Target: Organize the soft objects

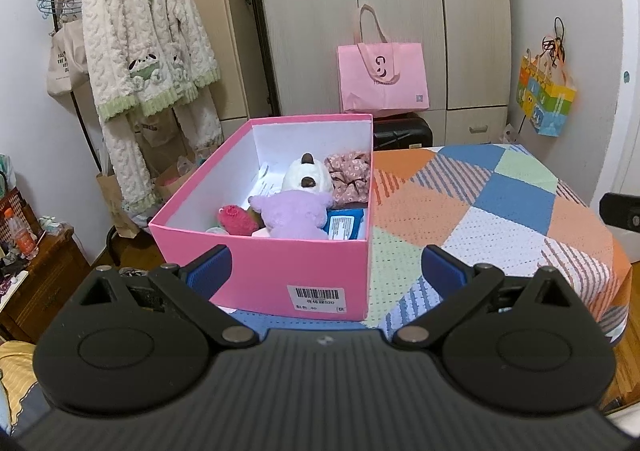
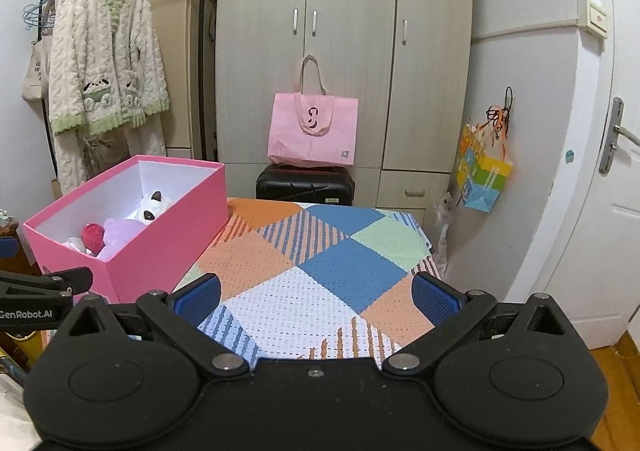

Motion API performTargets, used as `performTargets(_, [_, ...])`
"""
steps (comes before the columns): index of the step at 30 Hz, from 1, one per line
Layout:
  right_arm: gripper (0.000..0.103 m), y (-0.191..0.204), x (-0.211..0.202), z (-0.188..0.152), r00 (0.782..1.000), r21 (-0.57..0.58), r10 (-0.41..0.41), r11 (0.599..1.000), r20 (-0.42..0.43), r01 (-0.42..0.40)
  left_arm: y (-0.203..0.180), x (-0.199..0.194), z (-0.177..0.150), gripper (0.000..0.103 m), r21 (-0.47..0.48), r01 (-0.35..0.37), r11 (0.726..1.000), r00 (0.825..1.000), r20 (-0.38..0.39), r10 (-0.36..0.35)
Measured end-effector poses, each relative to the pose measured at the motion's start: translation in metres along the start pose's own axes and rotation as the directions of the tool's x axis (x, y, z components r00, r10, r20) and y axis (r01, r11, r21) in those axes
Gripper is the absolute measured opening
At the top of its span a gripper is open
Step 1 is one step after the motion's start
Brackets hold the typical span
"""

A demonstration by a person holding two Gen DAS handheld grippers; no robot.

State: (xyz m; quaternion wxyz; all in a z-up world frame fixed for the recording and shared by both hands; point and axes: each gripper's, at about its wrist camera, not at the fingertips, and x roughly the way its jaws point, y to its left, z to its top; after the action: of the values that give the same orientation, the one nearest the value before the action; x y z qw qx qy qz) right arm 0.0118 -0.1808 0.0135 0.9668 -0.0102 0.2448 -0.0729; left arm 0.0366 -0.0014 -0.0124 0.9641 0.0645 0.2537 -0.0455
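1. Wardrobe doors and a pink tote stand behind the patchwork-covered desk, whose cloth carries nothing but the pink box at its left edge.
2. Inside the box lie a purple plush, a white plush, a red one and floral fabric; sorting looks finished, though the box's depths are partly hidden.
3. Left claw hangs just before the box, spread wide and empty.
4. Right claw hovers above bare cloth, equally spread, gripping nothing.
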Motion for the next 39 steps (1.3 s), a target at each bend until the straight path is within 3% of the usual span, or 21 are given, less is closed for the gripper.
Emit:
performTargets(16, [0.103, 0.0014, -0.0049, -0.0021, 0.999, 0.000, -0.003, 1.000, 0.035, 0.003, 0.0044, -0.0055, -0.0010, 0.103, -0.011, -0.010, 1.000, 0.999, 0.043, 0.010])
performTargets(39, [0.103, 0.0030, -0.0040, -0.0038, 0.999, -0.015, -0.008, 1.000, 0.033, 0.009, 0.0051, -0.0049, -0.0008, 0.103, -0.002, -0.006, 1.000, 0.999, 0.043, 0.006])
